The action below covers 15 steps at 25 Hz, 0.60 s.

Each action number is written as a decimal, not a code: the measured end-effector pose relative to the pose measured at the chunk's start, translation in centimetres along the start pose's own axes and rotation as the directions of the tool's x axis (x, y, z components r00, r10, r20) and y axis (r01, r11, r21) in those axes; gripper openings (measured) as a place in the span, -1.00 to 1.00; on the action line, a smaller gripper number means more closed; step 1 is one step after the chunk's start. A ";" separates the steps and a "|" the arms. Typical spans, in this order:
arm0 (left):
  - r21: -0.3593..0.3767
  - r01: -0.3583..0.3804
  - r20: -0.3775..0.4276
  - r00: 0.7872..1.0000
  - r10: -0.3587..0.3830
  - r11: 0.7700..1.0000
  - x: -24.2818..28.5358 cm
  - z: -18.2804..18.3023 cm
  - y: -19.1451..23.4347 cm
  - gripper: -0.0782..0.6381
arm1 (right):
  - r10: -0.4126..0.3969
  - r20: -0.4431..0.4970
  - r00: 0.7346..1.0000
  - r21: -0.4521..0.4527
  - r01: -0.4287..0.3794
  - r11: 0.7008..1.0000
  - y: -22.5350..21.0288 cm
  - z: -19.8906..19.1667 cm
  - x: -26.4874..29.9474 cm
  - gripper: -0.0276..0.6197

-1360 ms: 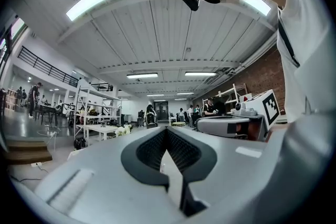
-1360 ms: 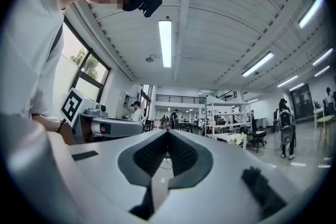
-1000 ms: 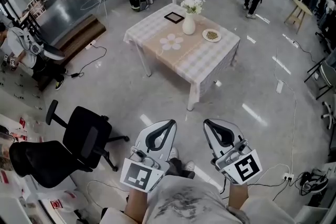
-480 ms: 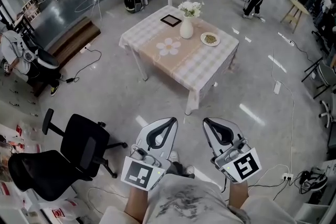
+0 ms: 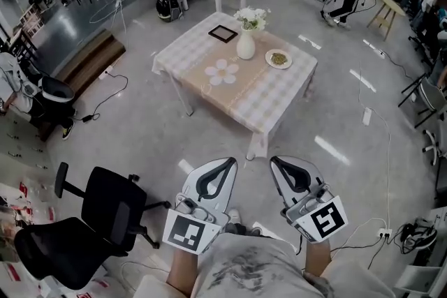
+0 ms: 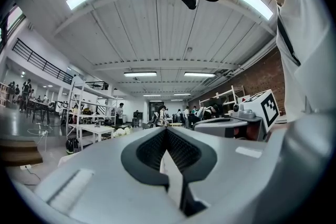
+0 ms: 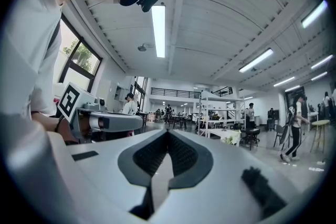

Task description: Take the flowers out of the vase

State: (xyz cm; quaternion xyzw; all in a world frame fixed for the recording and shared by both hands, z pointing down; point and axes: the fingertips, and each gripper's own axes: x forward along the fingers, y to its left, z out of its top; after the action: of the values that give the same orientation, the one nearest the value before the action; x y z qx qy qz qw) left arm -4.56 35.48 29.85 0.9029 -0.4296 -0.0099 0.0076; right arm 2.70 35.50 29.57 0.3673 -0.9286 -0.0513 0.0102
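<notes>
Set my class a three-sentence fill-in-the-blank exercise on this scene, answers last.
The white flowers are ____ the white ceramic vase.
In the head view, the round white plate lies to the vase's ____.
The left tongs and right tongs are both ____ and empty.
Answers: in; right; shut.

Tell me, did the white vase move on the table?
No. The vase still stands on the table between the black frame and the plate, same as before.
</notes>
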 end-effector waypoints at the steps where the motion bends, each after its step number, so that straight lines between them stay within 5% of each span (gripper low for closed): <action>1: -0.002 0.006 0.001 1.000 -0.006 1.000 0.2 -0.1 0.5 -0.76 | -0.005 0.000 1.000 -0.001 0.005 1.000 -0.1 -0.1 0.5 -0.86; 15: -0.010 0.058 -0.010 0.998 -0.059 0.998 3.6 -0.8 4.1 -0.76 | -0.065 -0.017 0.998 -0.006 0.065 0.998 -3.0 -0.9 3.9 -0.86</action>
State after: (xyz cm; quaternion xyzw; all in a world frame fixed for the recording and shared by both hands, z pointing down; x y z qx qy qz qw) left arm -5.44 30.14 30.71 0.9151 -0.4029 -0.0077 0.0141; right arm 1.94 30.58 30.11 0.3976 -0.9160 -0.0507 0.0176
